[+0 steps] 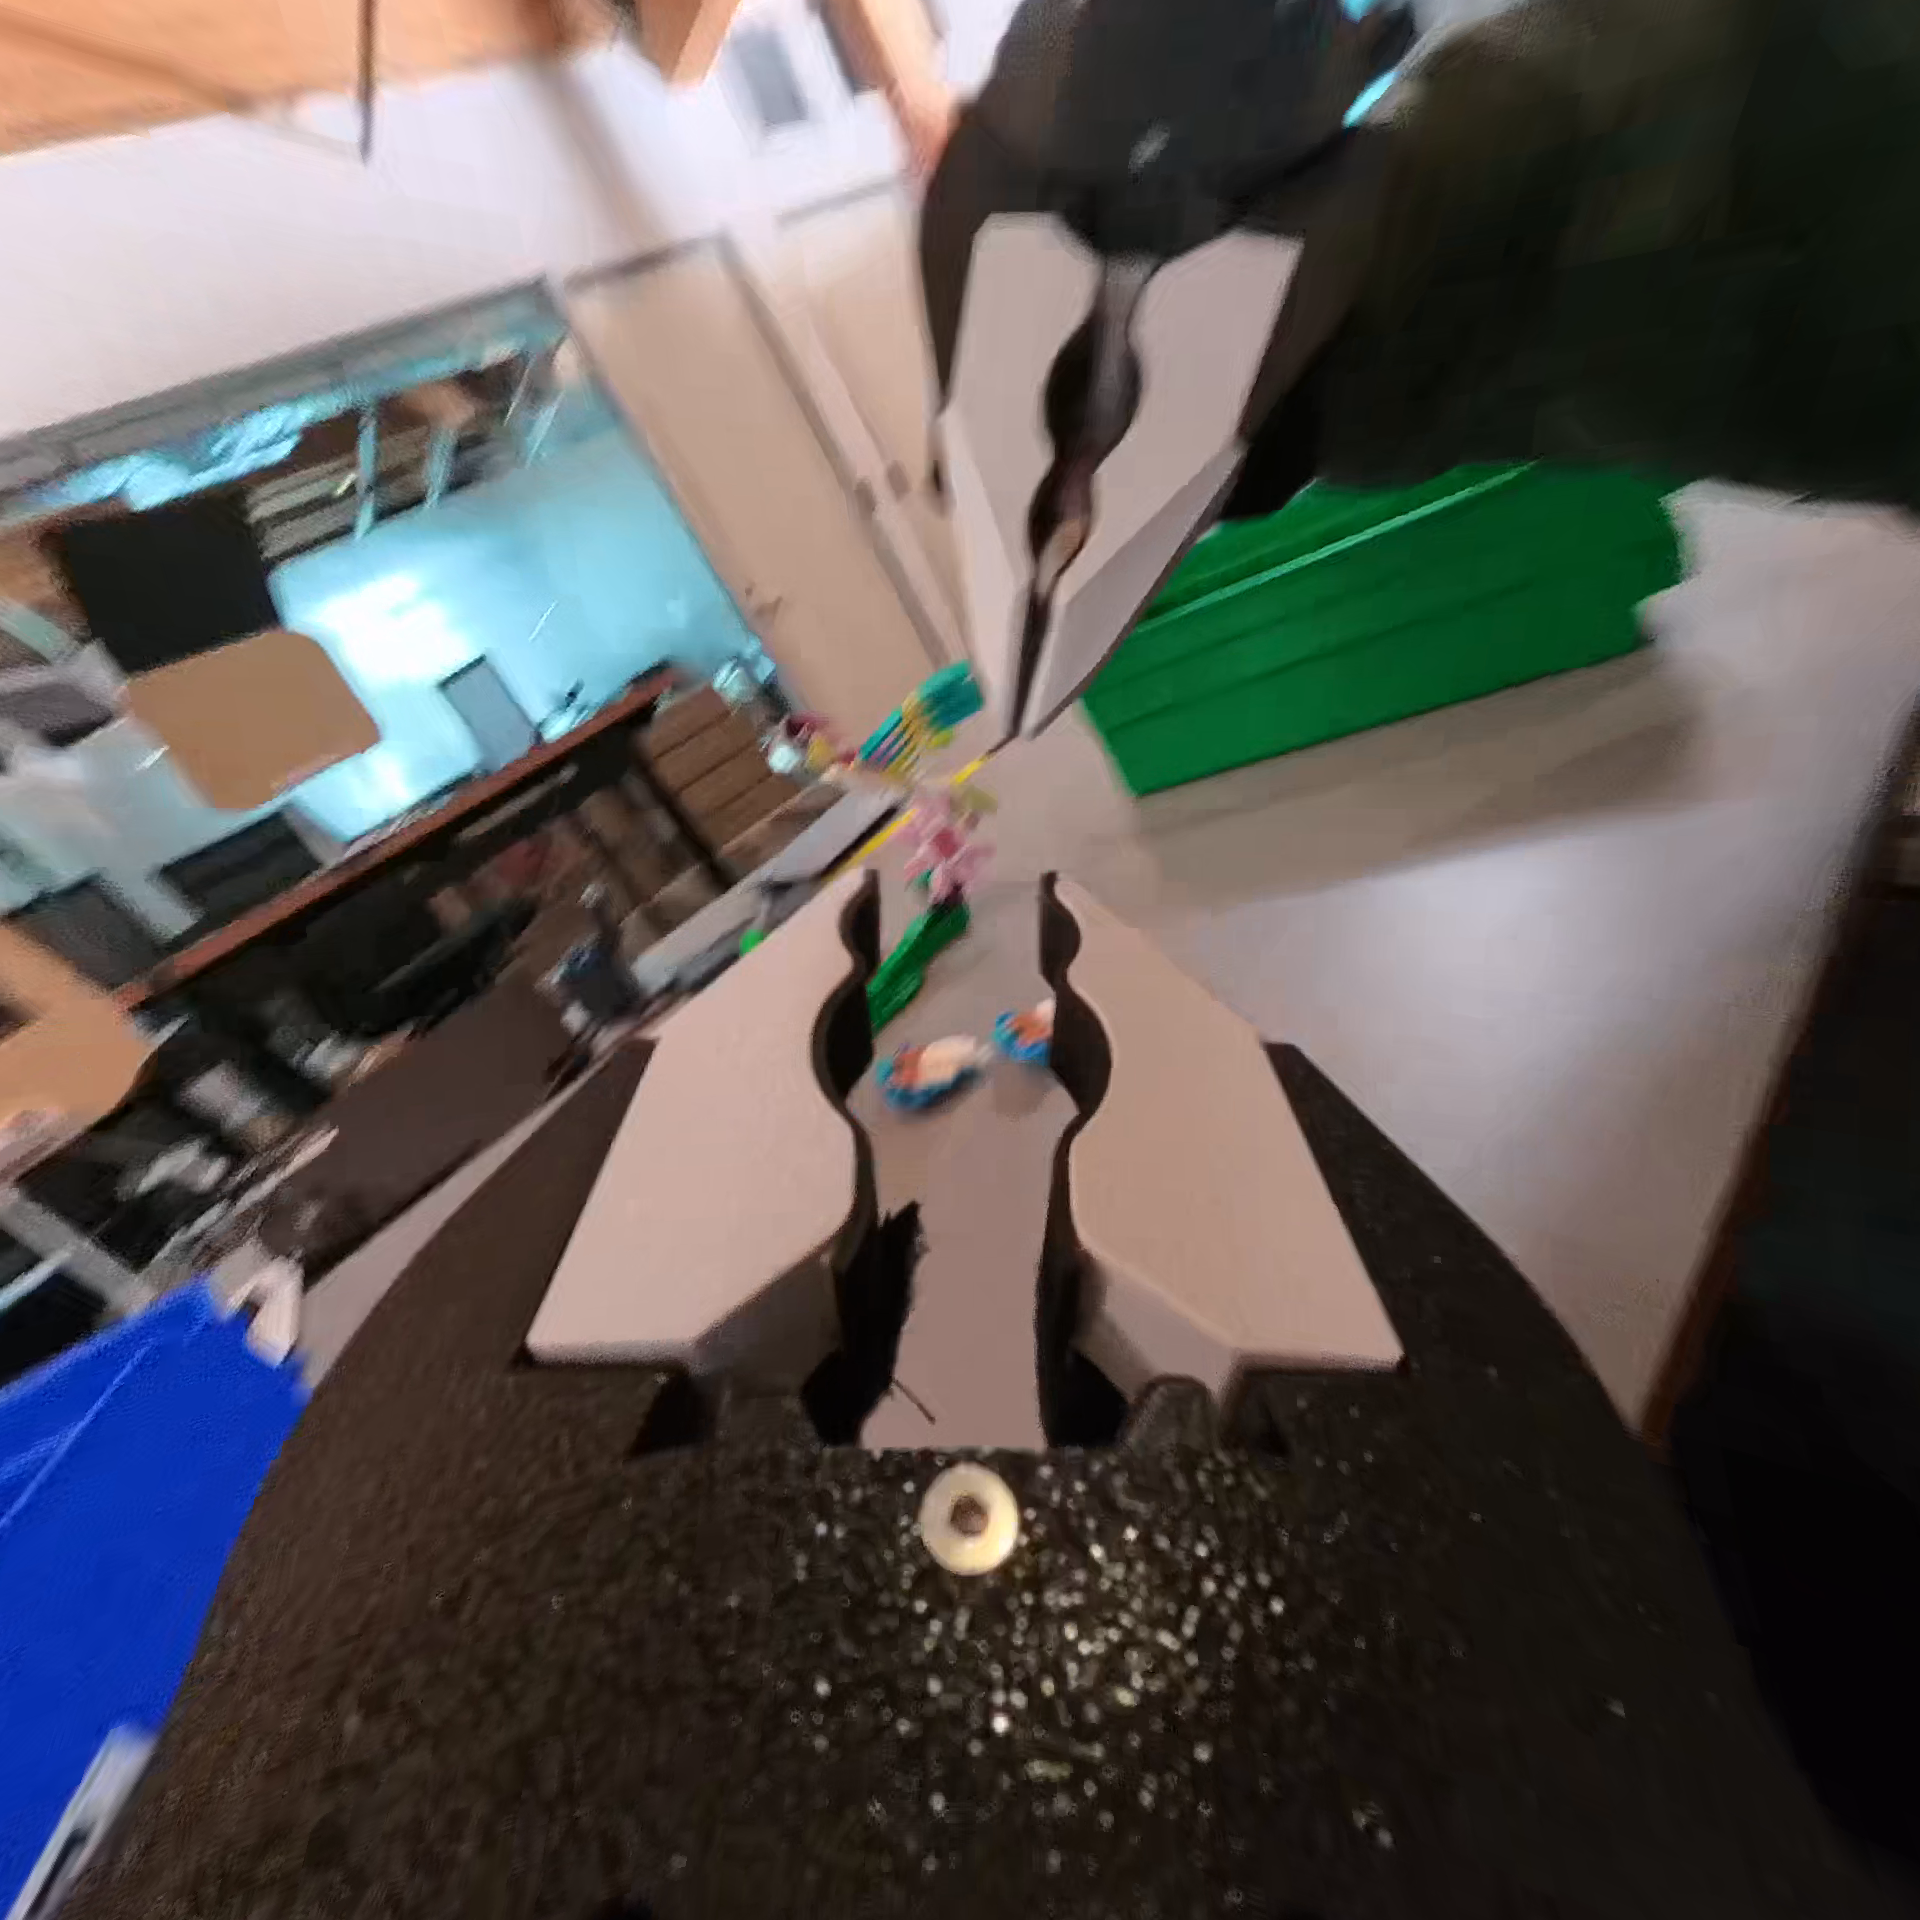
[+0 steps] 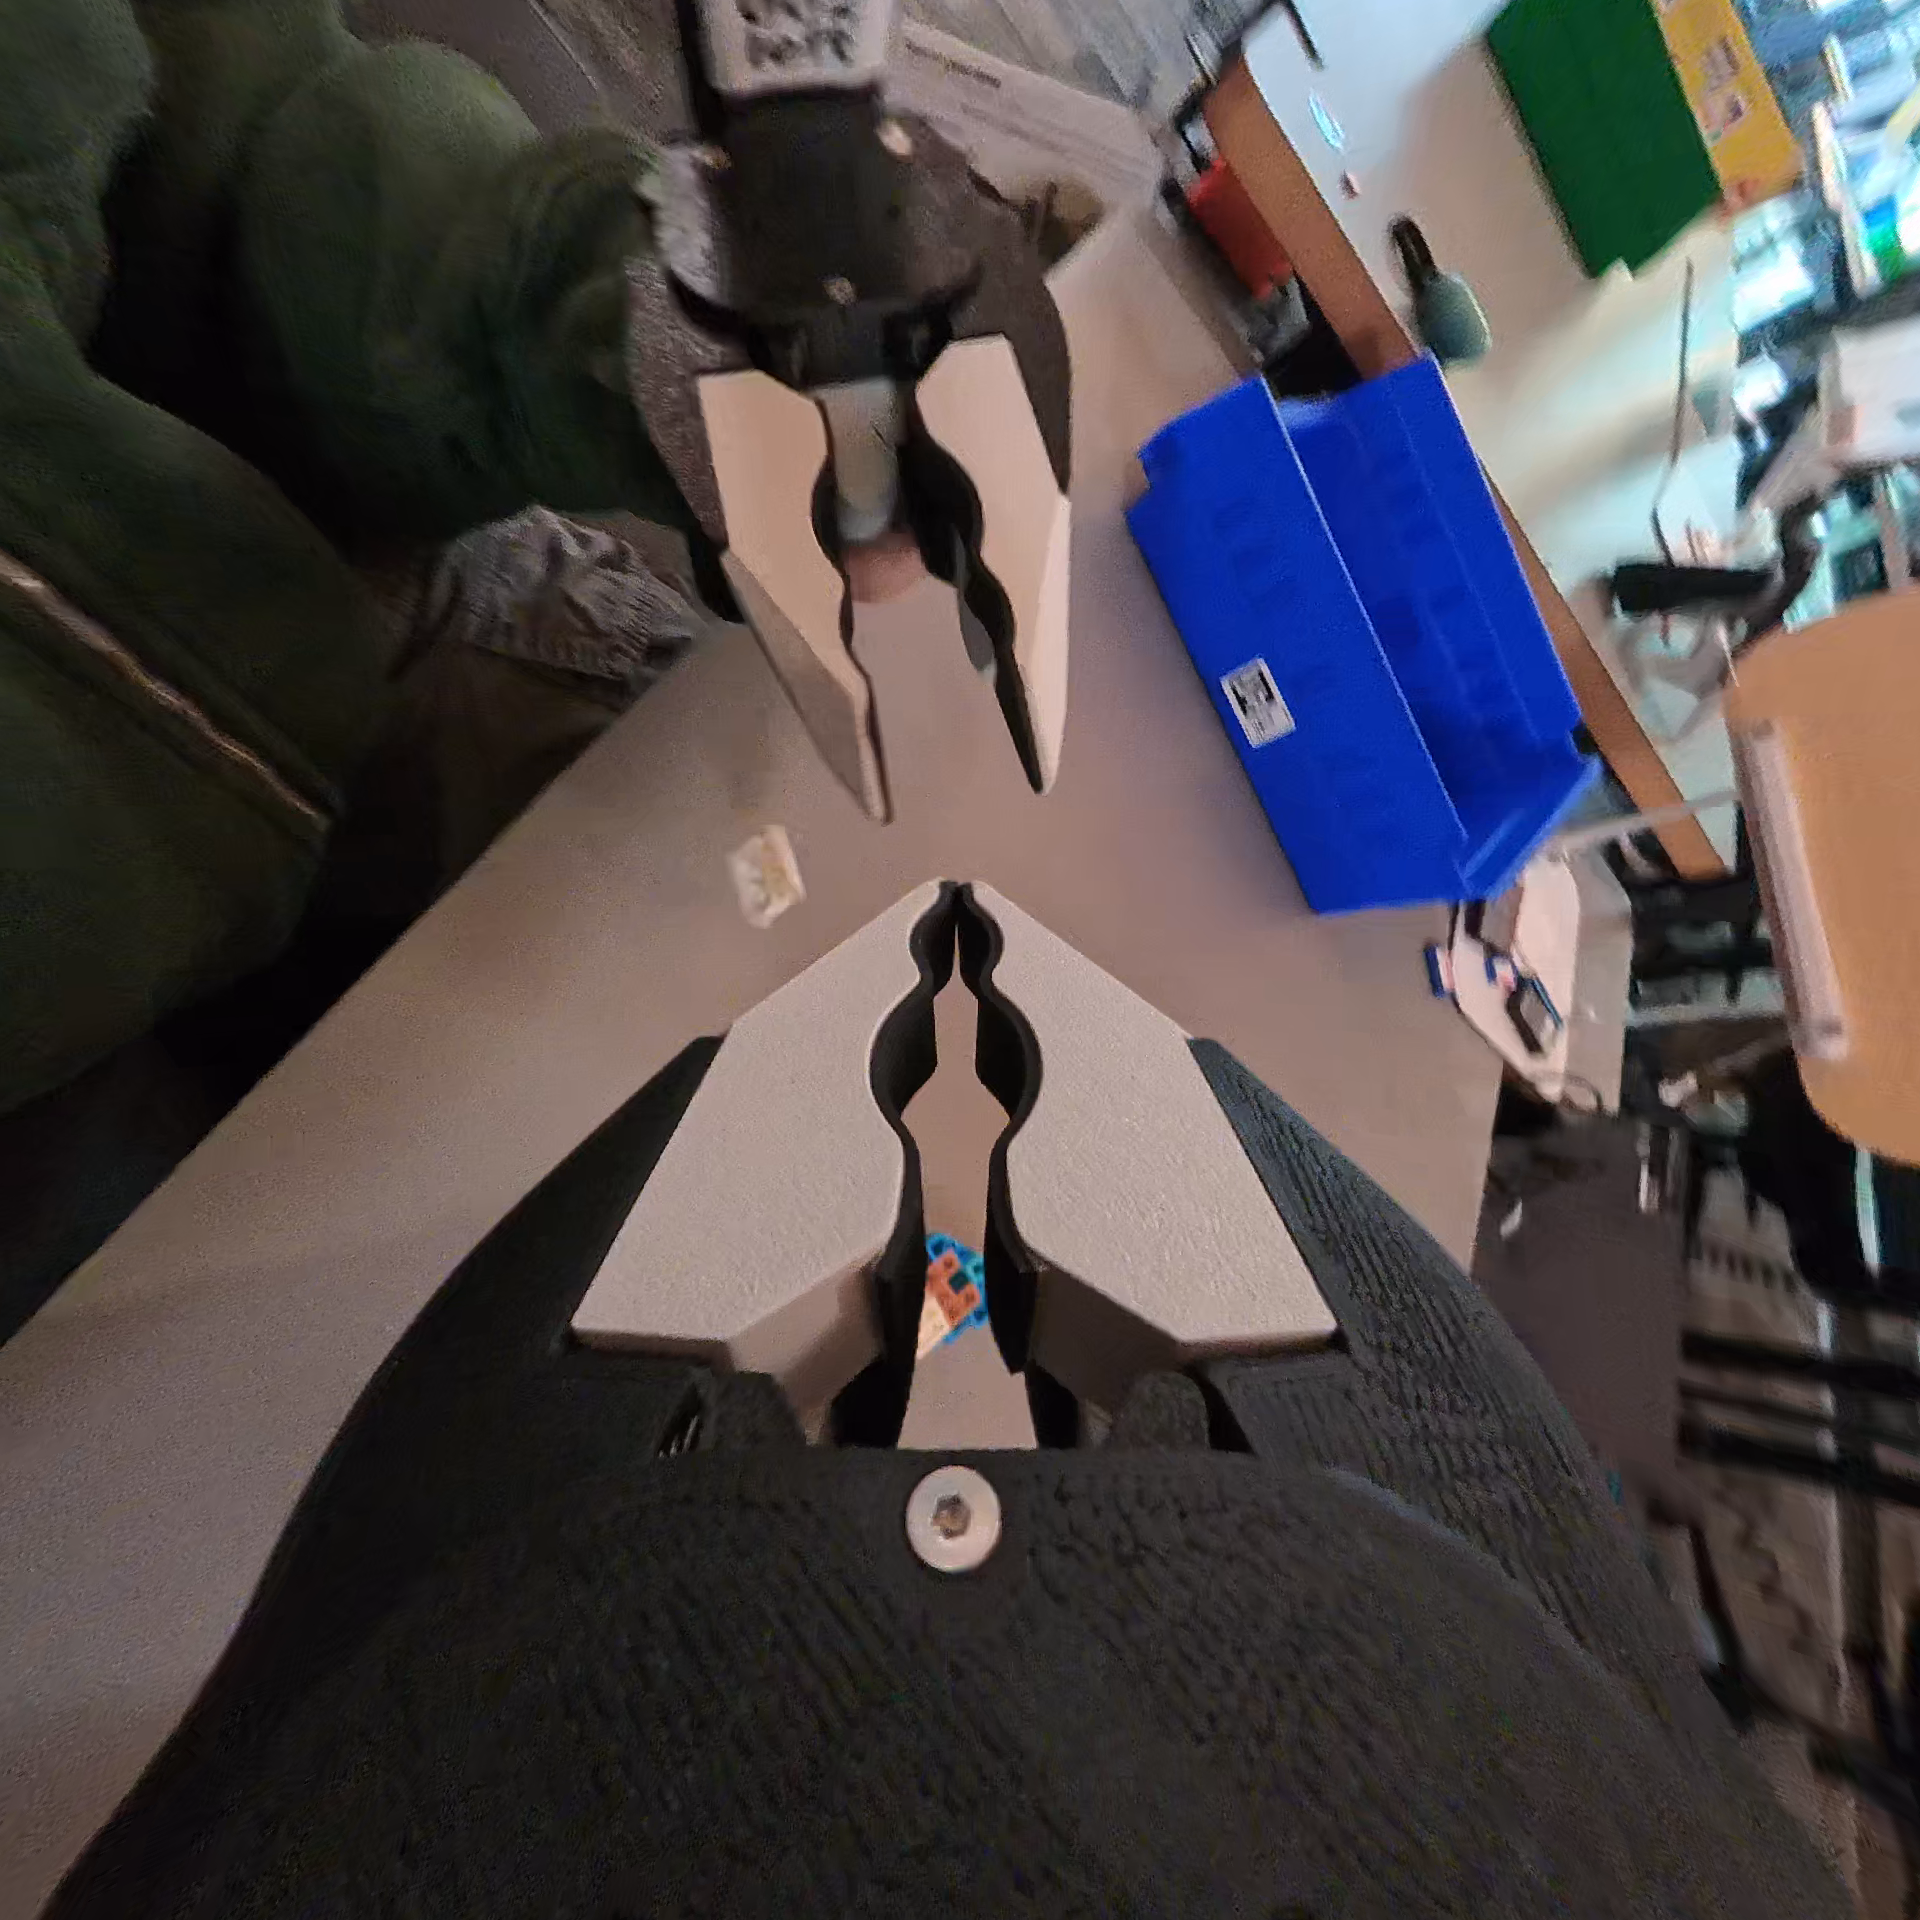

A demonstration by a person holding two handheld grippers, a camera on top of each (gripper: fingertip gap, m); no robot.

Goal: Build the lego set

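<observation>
My left gripper [image 1: 961, 894] is open and empty, held above a grey table [image 1: 1455, 987]. Beyond its fingertips lie two small blue, orange and white brick pieces [image 1: 930, 1070], a flat green piece [image 1: 914, 956] and a pink flower-like build [image 1: 945, 842]. My right gripper [image 2: 956, 888] is shut, with nothing visible between its tips. It points tip to tip at the left gripper [image 2: 956, 800]. A small blue and orange piece [image 2: 951, 1288] shows on the table through the gap between its fingers. A small white piece [image 2: 767, 873] lies beside the tips. The right gripper also shows in the left wrist view [image 1: 1023, 727].
A green bin [image 1: 1382, 623] stands on the table's far side and a blue bin [image 2: 1371, 644] near the other edge. A person's dark green sleeve [image 2: 260, 416] is behind the left gripper. Desks, boxes and chairs fill the room beyond the table edges. Less than 4 cm separates the two grippers' tips.
</observation>
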